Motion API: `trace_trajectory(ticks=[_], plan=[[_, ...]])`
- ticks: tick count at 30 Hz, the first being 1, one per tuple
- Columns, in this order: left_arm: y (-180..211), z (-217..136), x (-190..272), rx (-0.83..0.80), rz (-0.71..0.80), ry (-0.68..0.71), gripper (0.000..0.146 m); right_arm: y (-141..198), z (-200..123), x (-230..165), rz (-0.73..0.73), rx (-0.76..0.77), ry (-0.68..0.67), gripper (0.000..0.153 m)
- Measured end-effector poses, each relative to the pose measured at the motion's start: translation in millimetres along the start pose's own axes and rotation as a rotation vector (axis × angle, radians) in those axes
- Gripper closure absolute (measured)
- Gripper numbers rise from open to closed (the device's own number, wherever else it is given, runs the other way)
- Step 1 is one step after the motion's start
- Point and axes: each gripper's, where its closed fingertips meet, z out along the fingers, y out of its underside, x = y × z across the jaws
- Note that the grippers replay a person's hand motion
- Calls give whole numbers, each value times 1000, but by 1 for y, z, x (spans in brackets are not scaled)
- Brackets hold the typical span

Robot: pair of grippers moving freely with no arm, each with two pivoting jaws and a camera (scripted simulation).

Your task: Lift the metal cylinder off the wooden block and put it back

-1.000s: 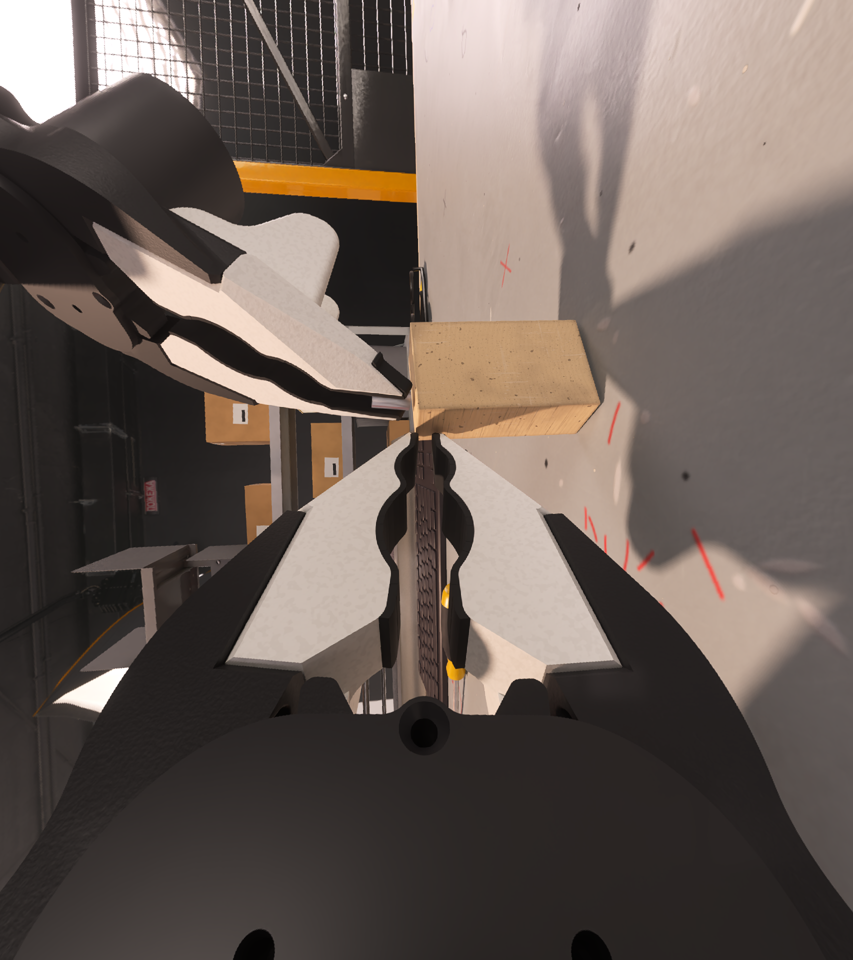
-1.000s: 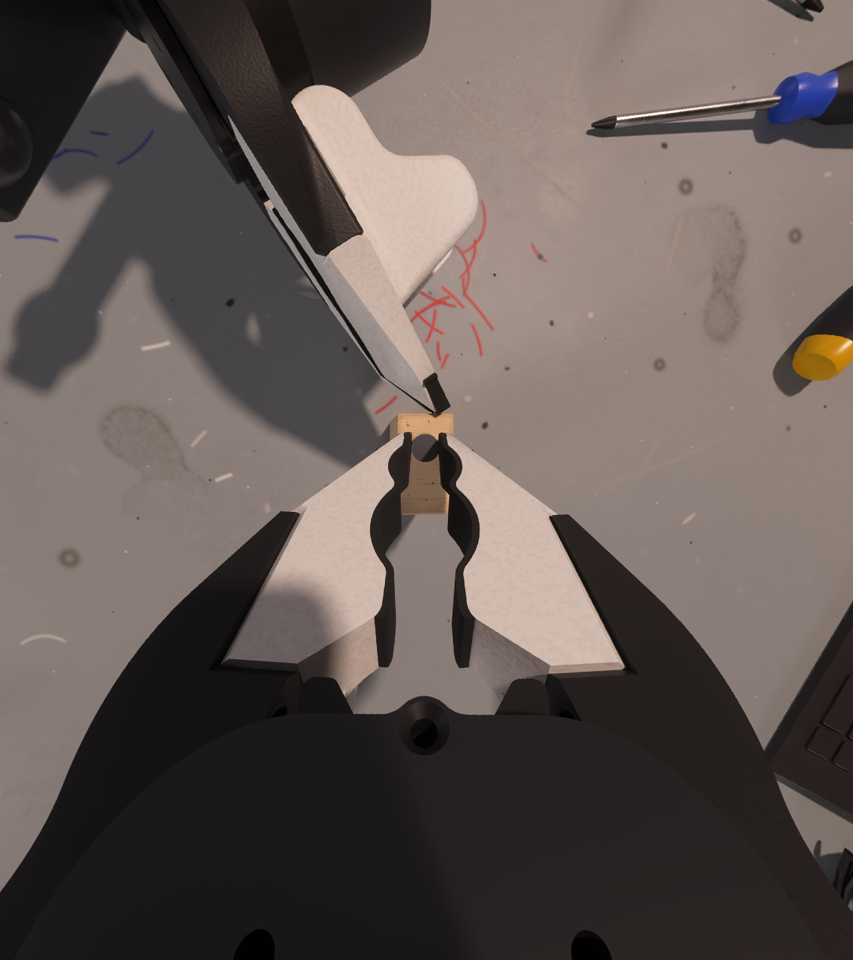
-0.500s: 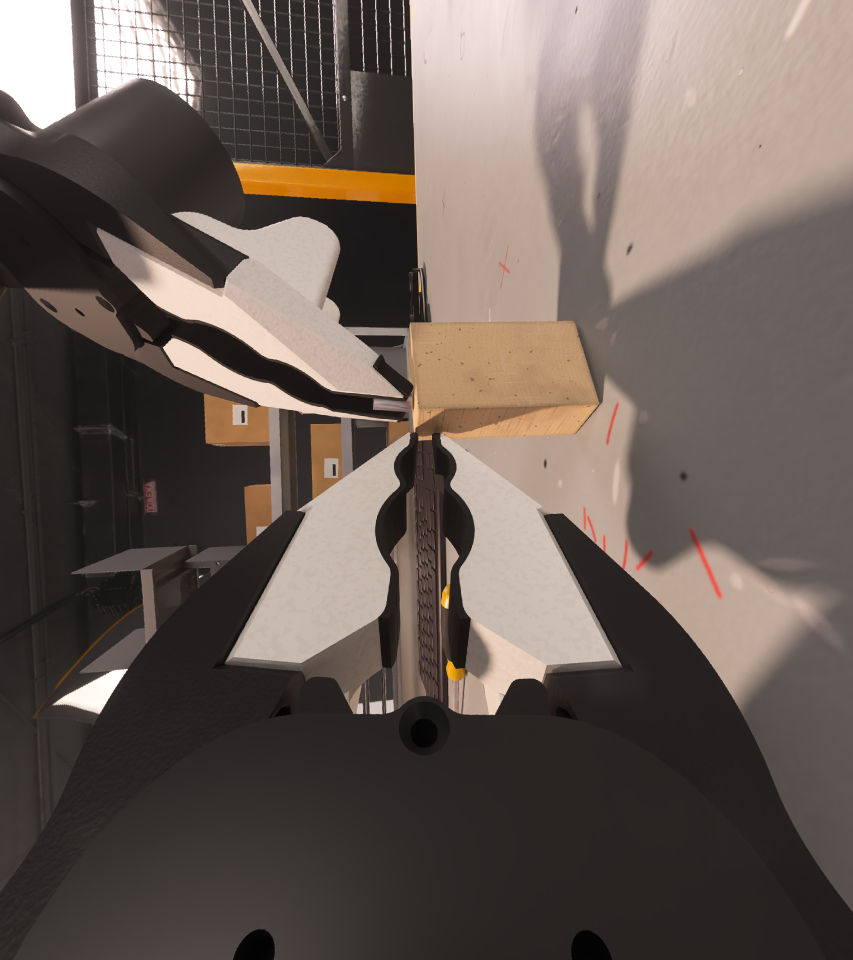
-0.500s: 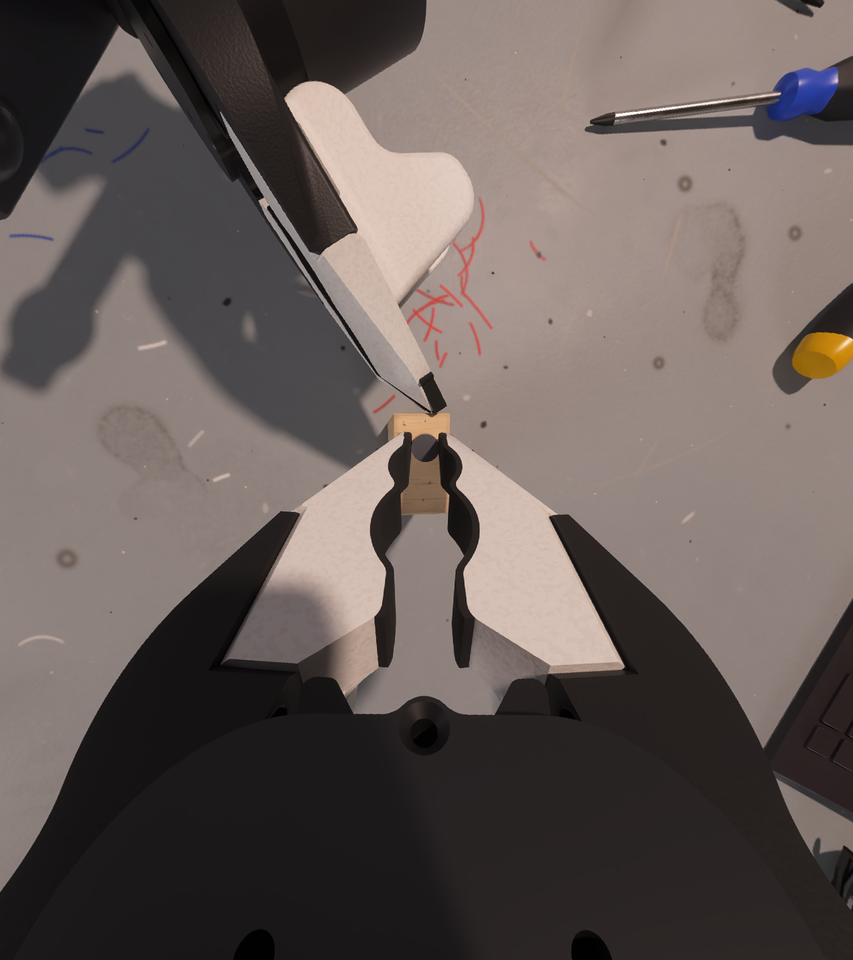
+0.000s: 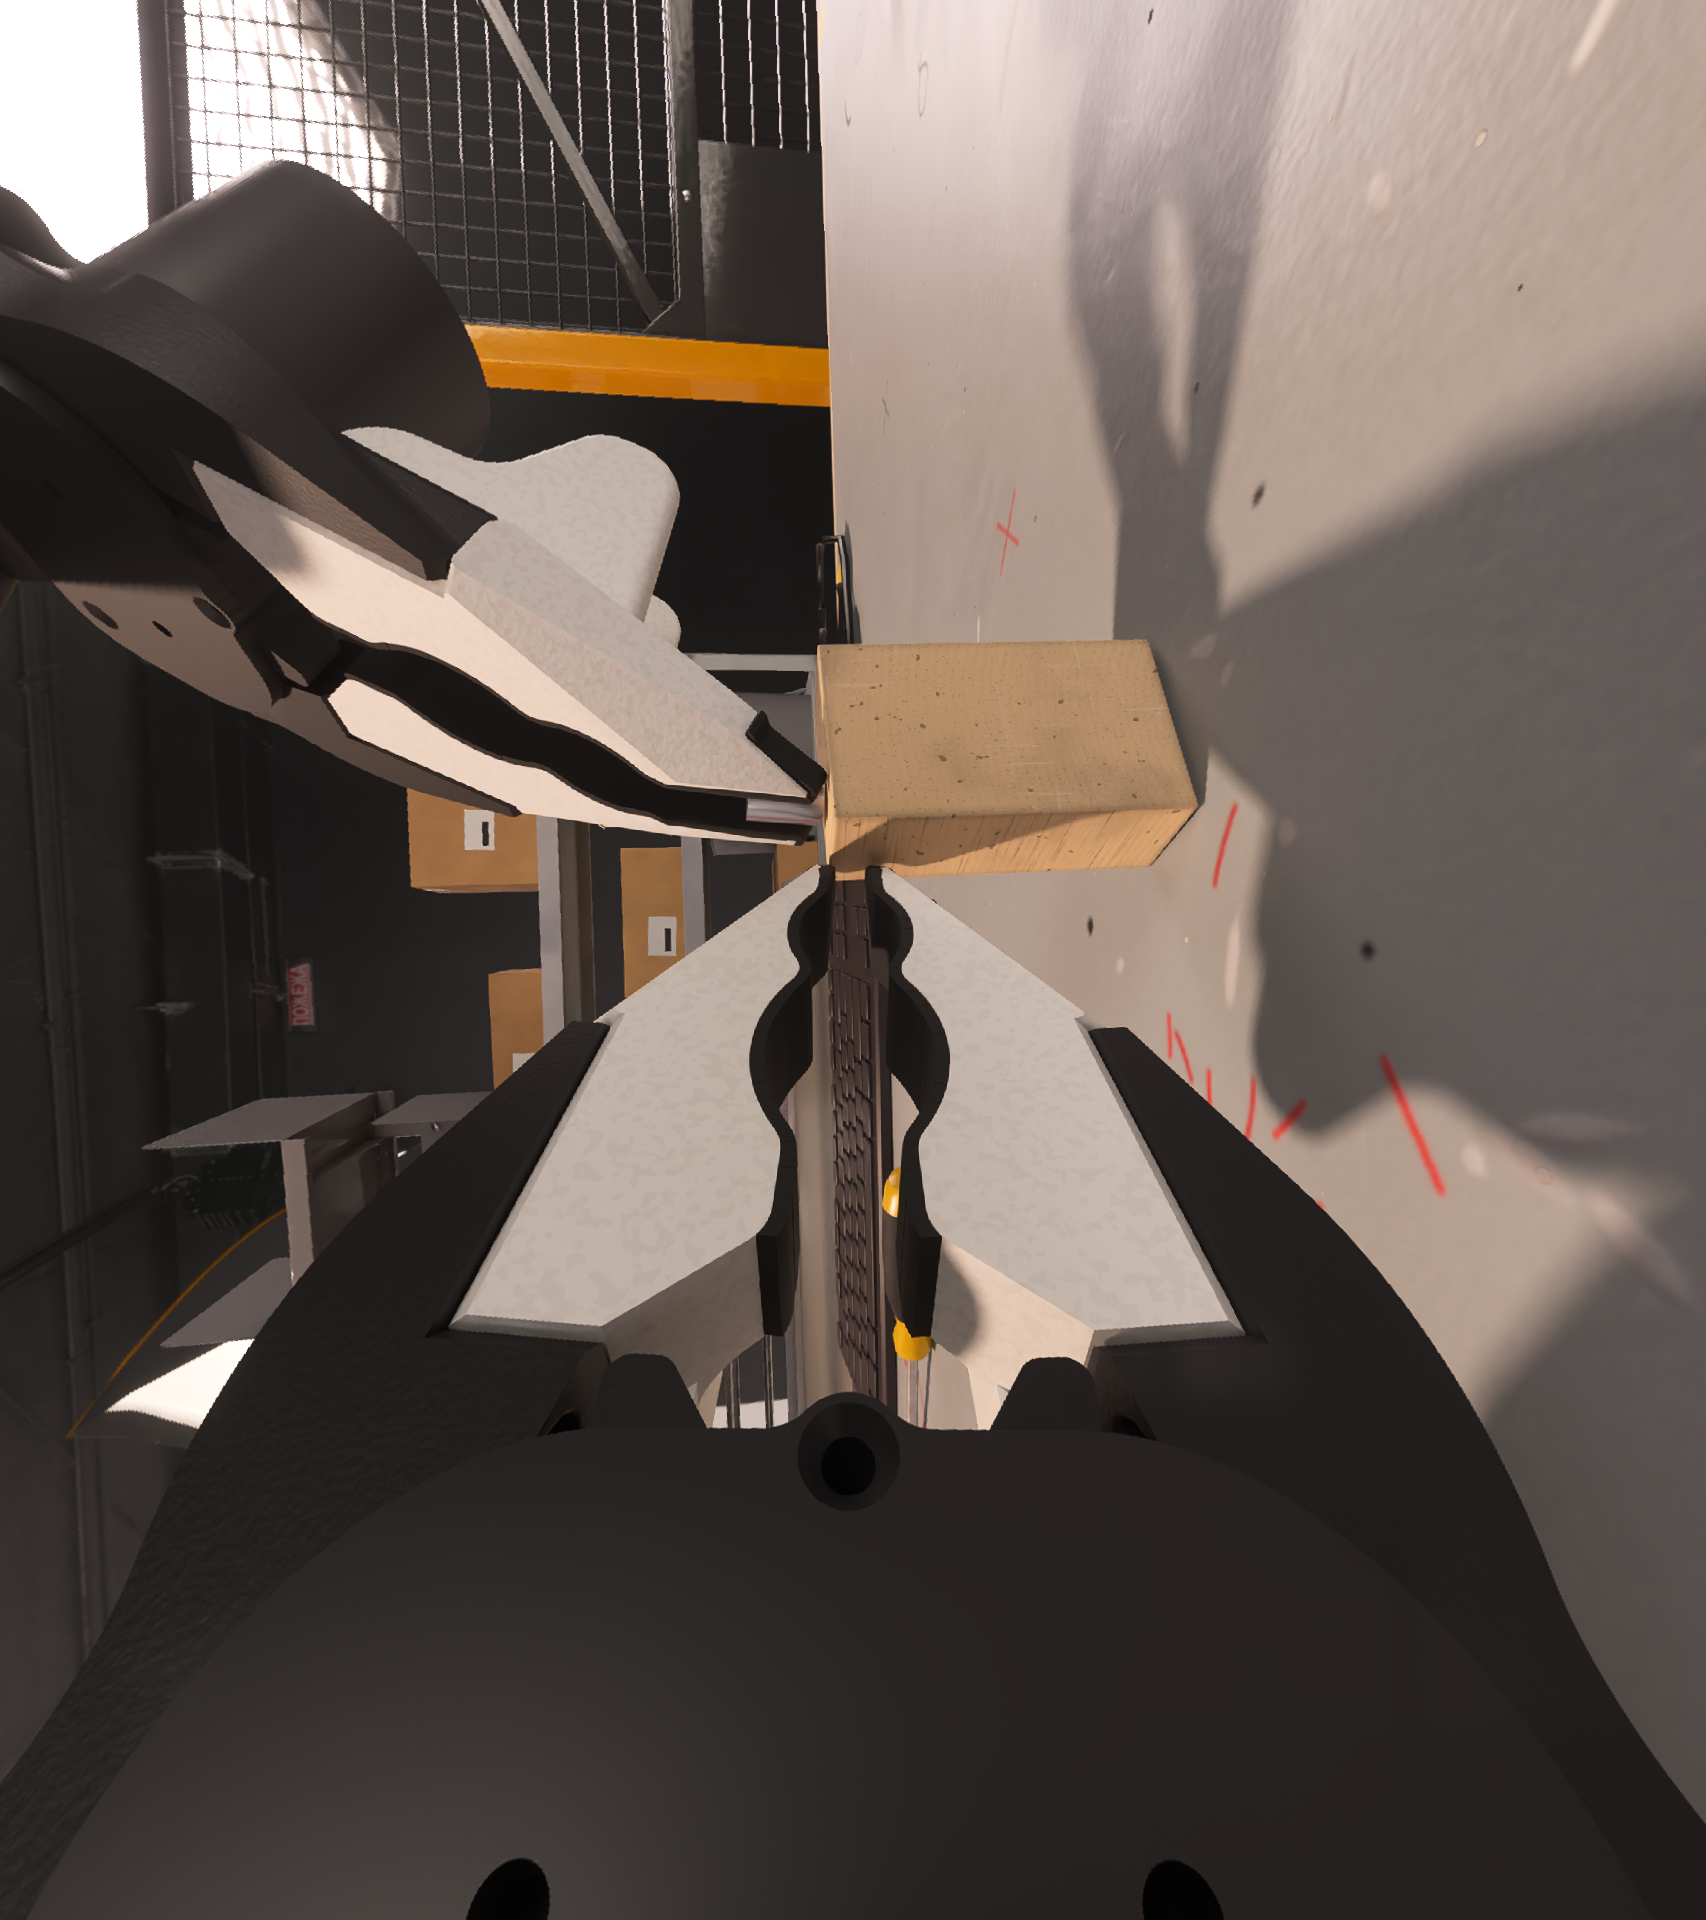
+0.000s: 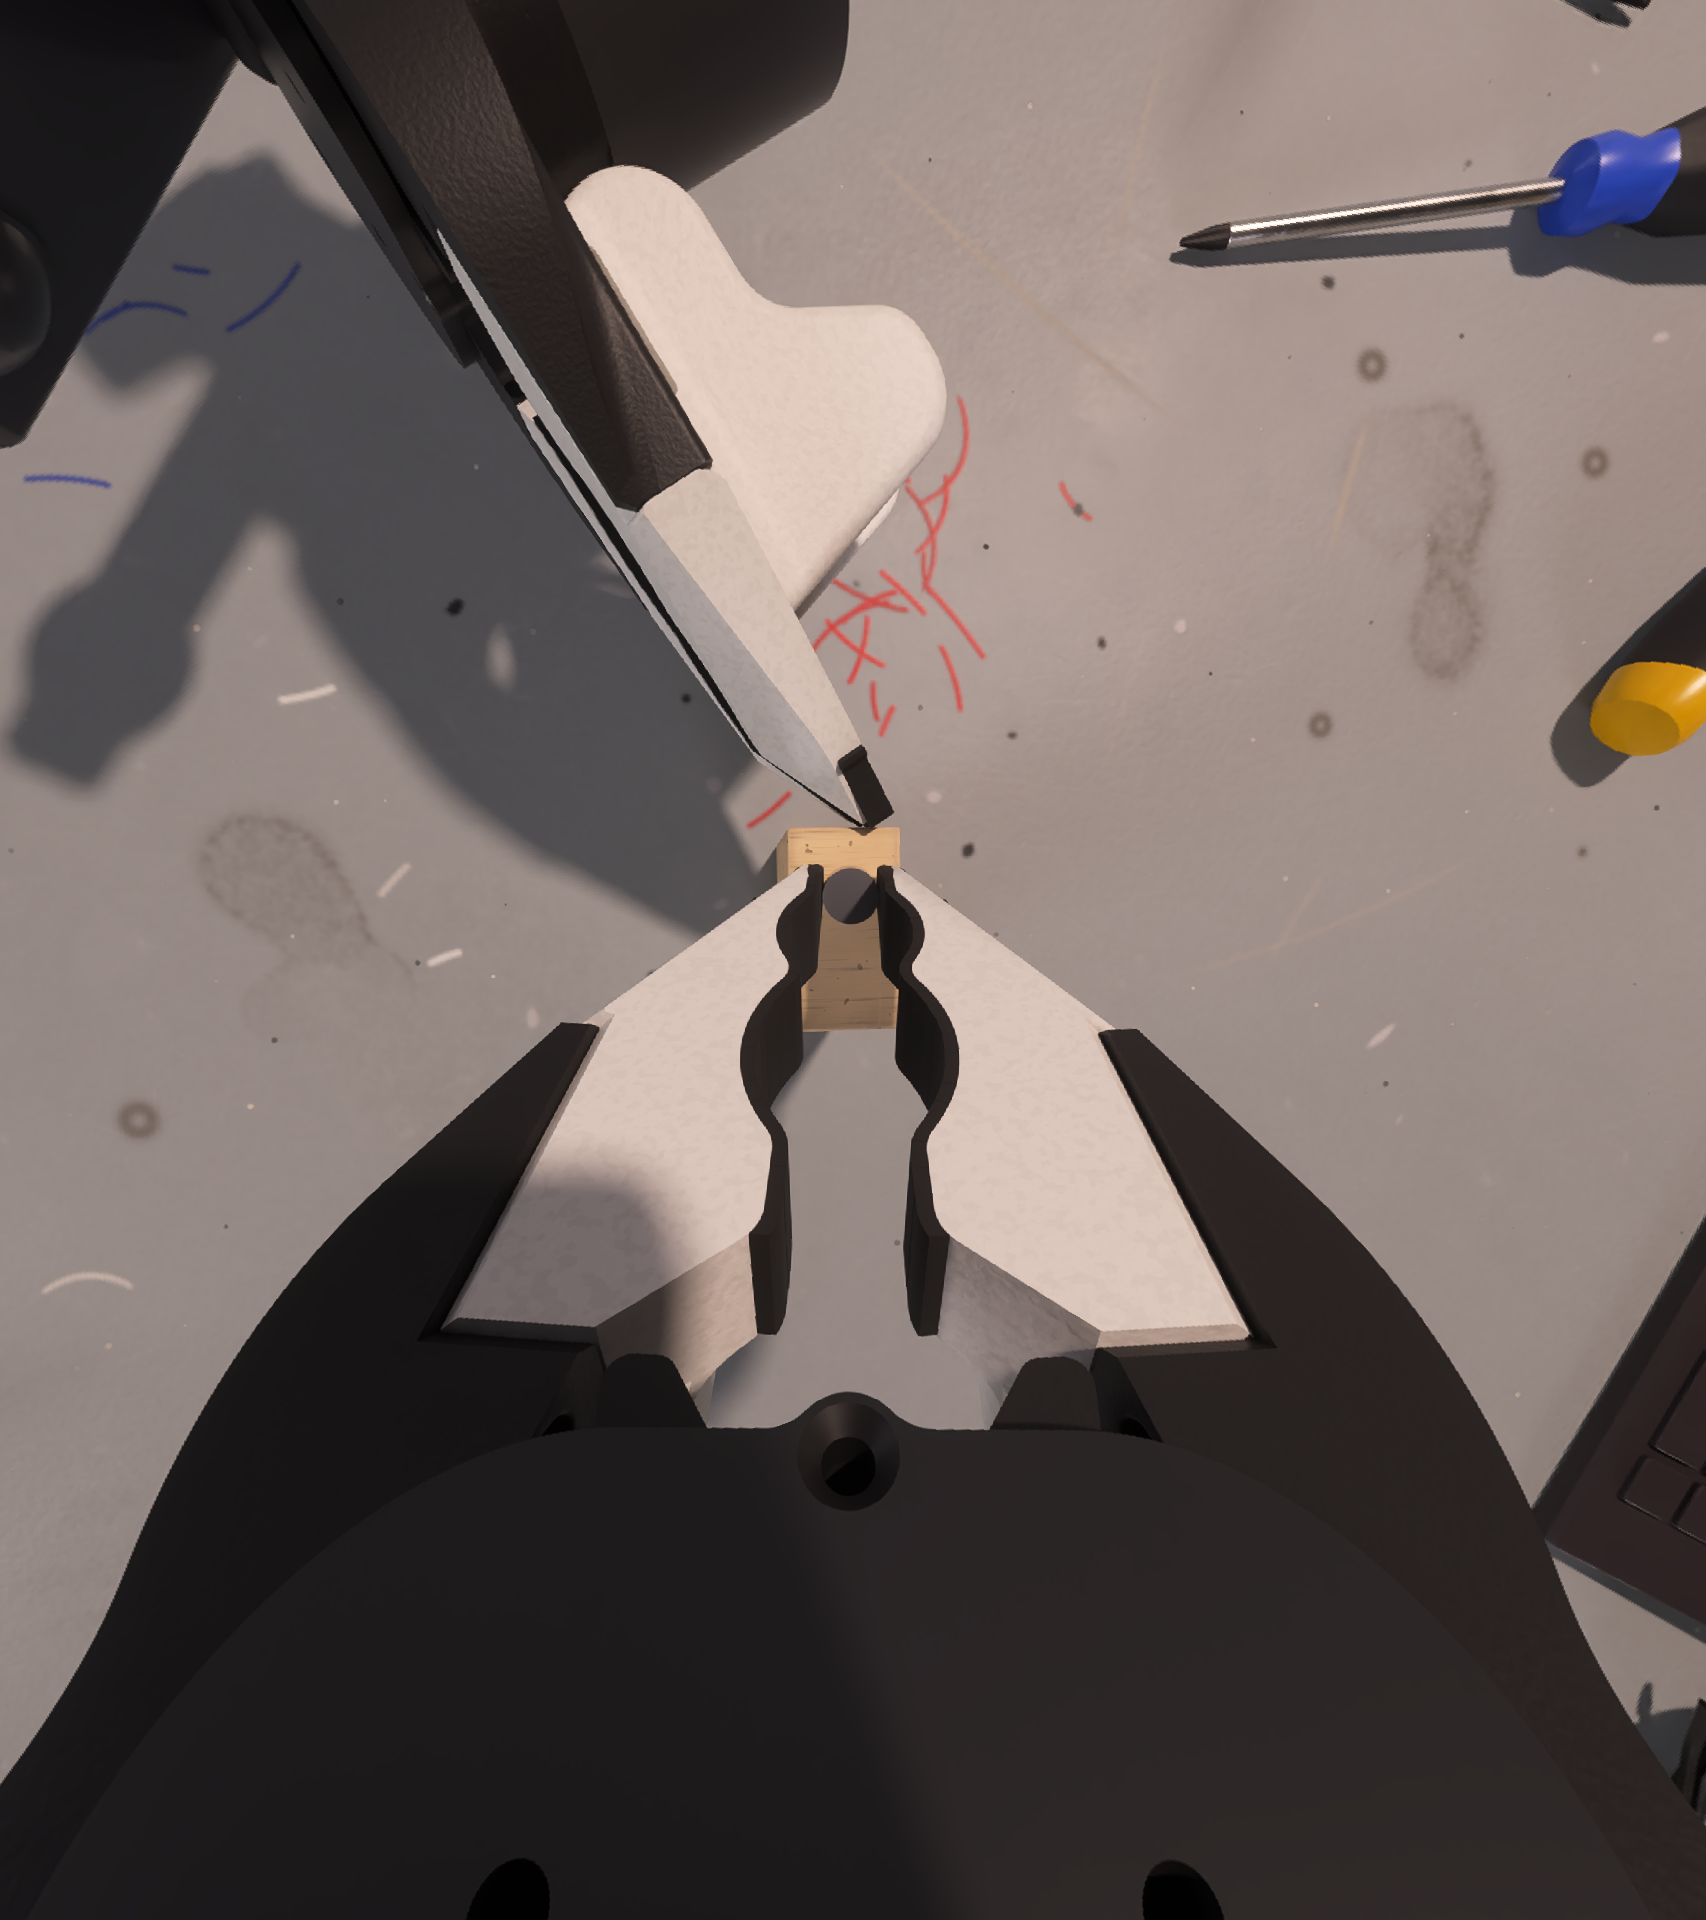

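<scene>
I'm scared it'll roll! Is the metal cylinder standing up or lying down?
Standing up. Pinched in the right gripper, the metal cylinder shows only its round end from above the wooden block.

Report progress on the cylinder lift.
Done: the right hand-held gripper is shut on the metal cylinder. In hand: the lift, with no clear gap showing above the wooden block. The left hand-held gripper, shut, has its tips at the block's edge. Left: raising it and putting it back.
</scene>
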Motion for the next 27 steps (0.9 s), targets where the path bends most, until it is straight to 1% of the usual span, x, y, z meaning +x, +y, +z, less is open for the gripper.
trace_trajectory(ticks=[19, 22, 24, 27], plan=[[0, 0, 0, 3, -3, -1, 141, 0, 0, 0, -3, 2, -2, 143], [0, 0, 0, 4, -5, 0, 141, 1, -4, 1, -9, -1, 2, 126], [-1, 0, -1, 6, 0, -3, 142, 2, -14, 6, -9, 10, 41, 124], [-2, -1, -2, 12, 15, -24, 144, 5, -26, 9, 10, 36, 48, 123]])
